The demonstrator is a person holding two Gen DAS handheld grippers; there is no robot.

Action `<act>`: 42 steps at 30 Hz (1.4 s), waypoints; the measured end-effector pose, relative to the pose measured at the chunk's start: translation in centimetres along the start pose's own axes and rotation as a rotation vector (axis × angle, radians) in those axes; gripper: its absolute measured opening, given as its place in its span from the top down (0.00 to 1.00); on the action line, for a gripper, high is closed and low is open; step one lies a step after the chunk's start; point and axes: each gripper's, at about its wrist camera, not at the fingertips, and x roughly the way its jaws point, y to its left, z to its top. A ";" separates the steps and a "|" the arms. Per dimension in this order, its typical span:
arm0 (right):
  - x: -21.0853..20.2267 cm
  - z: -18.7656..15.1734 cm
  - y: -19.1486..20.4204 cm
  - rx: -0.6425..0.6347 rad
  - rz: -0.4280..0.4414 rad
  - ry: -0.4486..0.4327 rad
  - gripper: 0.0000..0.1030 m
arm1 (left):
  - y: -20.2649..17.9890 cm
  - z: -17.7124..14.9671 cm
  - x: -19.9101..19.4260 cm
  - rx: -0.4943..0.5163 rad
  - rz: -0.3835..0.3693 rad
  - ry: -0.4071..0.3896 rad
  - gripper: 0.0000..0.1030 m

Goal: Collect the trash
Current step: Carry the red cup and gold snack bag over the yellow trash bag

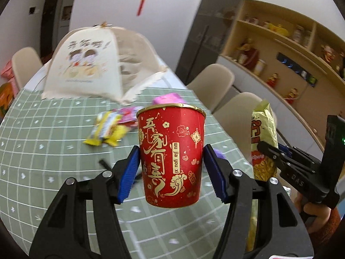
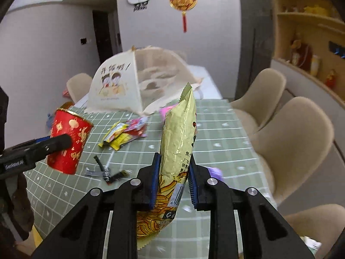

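My left gripper (image 1: 171, 168) is shut on a red paper cup (image 1: 171, 149) with gold print and holds it upright above the green checked tablecloth (image 1: 43, 161). The cup also shows at the left of the right wrist view (image 2: 68, 138). My right gripper (image 2: 173, 180) is shut on a gold snack bag (image 2: 176, 142) and holds it upright above the table; the bag also shows in the left wrist view (image 1: 264, 133). Yellow and pink wrappers (image 2: 123, 133) and small dark scraps (image 2: 107, 171) lie on the cloth beyond both grippers.
A cream mesh food cover (image 2: 133, 82) stands at the table's far end. Beige chairs (image 2: 291, 142) line the right side, with a wooden shelf (image 1: 280, 49) of ornaments behind. A purple scrap (image 2: 215, 172) lies by the right fingers.
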 end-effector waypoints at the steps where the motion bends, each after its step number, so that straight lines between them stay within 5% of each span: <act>1: -1.0 -0.3 -0.8 0.003 -0.009 -0.010 0.77 | -1.1 0.0 -0.1 0.003 -0.017 -0.001 0.45; 25: -20.5 -14.0 -18.4 0.156 -0.287 -0.072 0.77 | -25.2 -10.3 1.8 0.158 -0.296 0.154 0.45; 34: -23.4 -17.1 -21.5 0.231 -0.348 -0.071 0.77 | -30.1 -14.1 5.0 0.198 -0.393 0.293 0.45; 42: -23.4 -18.6 -22.4 0.270 -0.356 -0.058 0.77 | -32.4 -15.3 7.5 0.240 -0.437 0.340 0.42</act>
